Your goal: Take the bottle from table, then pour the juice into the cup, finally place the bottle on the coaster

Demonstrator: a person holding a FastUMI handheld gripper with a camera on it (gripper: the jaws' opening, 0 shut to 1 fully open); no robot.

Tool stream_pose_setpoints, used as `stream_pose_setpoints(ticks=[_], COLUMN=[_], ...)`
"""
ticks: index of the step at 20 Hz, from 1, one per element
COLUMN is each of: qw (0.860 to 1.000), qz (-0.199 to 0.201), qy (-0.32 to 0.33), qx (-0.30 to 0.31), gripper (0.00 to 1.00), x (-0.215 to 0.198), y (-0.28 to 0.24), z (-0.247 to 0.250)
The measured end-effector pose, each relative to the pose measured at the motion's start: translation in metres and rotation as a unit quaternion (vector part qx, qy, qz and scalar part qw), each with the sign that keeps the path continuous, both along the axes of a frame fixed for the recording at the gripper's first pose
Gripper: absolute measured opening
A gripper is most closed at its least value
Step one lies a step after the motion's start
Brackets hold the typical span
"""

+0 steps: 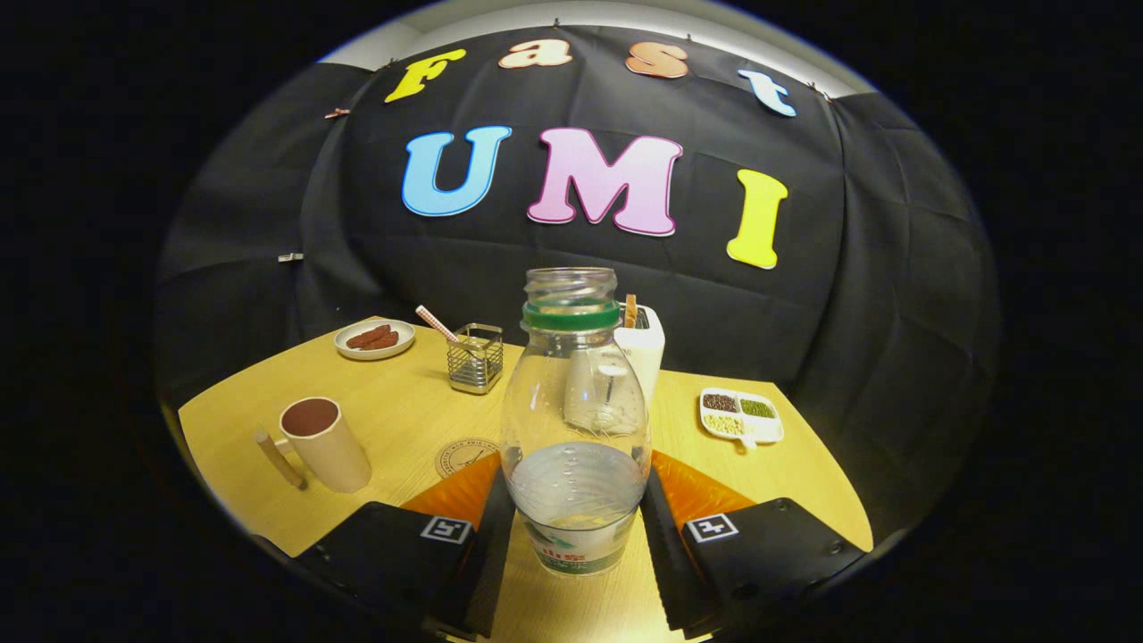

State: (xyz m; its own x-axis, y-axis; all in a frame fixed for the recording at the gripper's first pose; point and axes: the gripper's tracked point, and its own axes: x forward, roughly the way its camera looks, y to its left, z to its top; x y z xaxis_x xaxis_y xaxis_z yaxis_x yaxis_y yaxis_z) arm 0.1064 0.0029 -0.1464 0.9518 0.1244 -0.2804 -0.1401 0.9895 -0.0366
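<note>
A clear plastic bottle (576,429) with a green neck ring and no cap stands upright between my fingers, its lower part holding clear liquid. My gripper (576,513) is shut on it, both fingers pressing its lower sides. A beige cup (323,444) with a wooden handle and a dark inside stands on the table, ahead and to the left of the left finger. Between the cup and the bottle lies a round cork coaster (463,454), partly hidden by the left finger. Whether the bottle's base touches the table I cannot tell.
On the wooden table (402,411), a plate of brown pieces (375,339) sits at the far left. A wire basket with a straw (475,359) is beside it, and a white box (645,346) stands behind the bottle. A divided white dish of beans (741,415) lies to the right.
</note>
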Motion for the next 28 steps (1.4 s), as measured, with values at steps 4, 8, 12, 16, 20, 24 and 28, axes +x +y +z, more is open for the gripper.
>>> stream_pose_setpoints(ticks=[4, 8, 12, 16, 20, 24, 28], qw=[0.998, 0.99, 0.977, 0.968, 0.956, 0.942, 0.92], qz=[0.022, 0.039, 0.045, 0.052, 0.052, 0.069, 0.094], qy=[-0.006, -0.013, -0.021, -0.023, -0.036, -0.044, -0.046], qx=[-0.059, -0.138, -0.208, -0.246, -0.288, -0.327, -0.377], gripper=[0.72, 0.72, 0.72, 0.72, 0.72, 0.72, 0.72], x=[0.006, 0.008, 0.009, 0.015, 0.02, 0.018, 0.018], y=[0.008, 0.018, 0.027, 0.045, 0.063, 0.087, 0.107], z=[0.02, 0.033, 0.047, 0.055, 0.06, 0.055, 0.042])
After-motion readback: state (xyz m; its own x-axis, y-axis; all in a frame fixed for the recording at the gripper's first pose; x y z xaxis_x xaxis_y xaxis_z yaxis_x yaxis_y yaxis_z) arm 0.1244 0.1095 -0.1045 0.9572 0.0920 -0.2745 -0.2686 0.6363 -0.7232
